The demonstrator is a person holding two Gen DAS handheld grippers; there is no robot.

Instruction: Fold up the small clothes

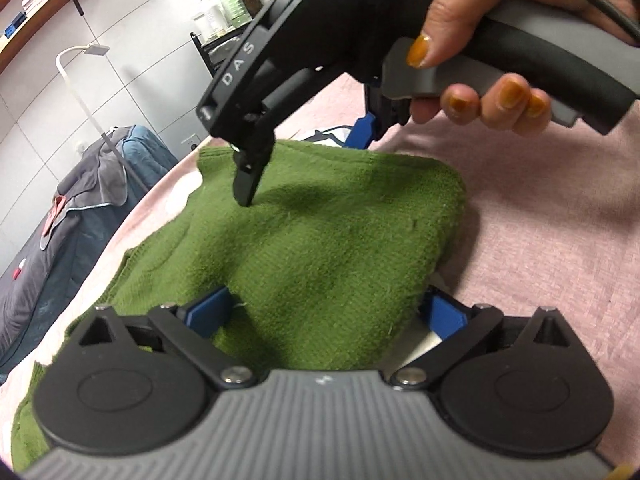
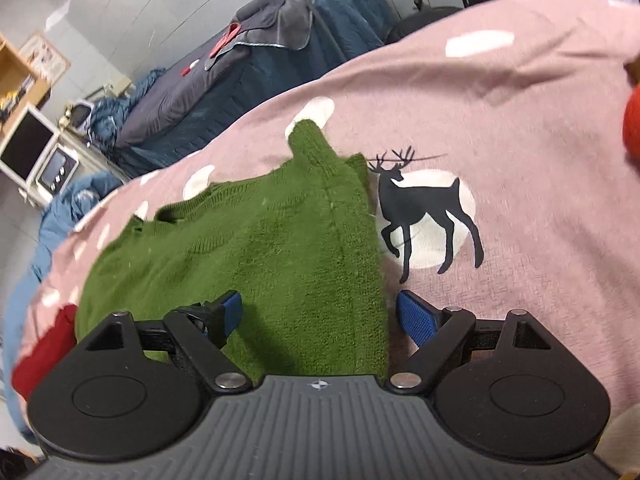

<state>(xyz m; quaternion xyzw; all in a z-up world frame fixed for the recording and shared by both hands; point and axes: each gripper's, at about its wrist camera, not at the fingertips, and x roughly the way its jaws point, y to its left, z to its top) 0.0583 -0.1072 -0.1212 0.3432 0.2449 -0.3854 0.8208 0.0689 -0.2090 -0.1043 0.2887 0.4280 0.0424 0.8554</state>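
Observation:
A green knit sweater (image 1: 320, 240) lies partly folded on a pink blanket (image 1: 540, 220). In the left wrist view my left gripper (image 1: 328, 312) stands wide open, and a raised fold of the sweater bulges between its blue pads (image 1: 212, 312). A hand holds my right gripper (image 1: 304, 156) over the sweater's far edge, one black fingertip (image 1: 246, 190) resting on the knit. In the right wrist view the right gripper (image 2: 322, 314) is open above the sweater (image 2: 260, 248), straddling its straight right edge, with a sleeve pointing away at the far end.
The pink blanket (image 2: 500, 100) carries a black deer print (image 2: 424, 208) just right of the sweater. Red cloth shows at the blanket's lower left (image 2: 44, 352) and right edge (image 2: 632, 128). Beyond are a bed with grey and blue bedding (image 2: 240, 72) and a white floor lamp (image 1: 96, 50).

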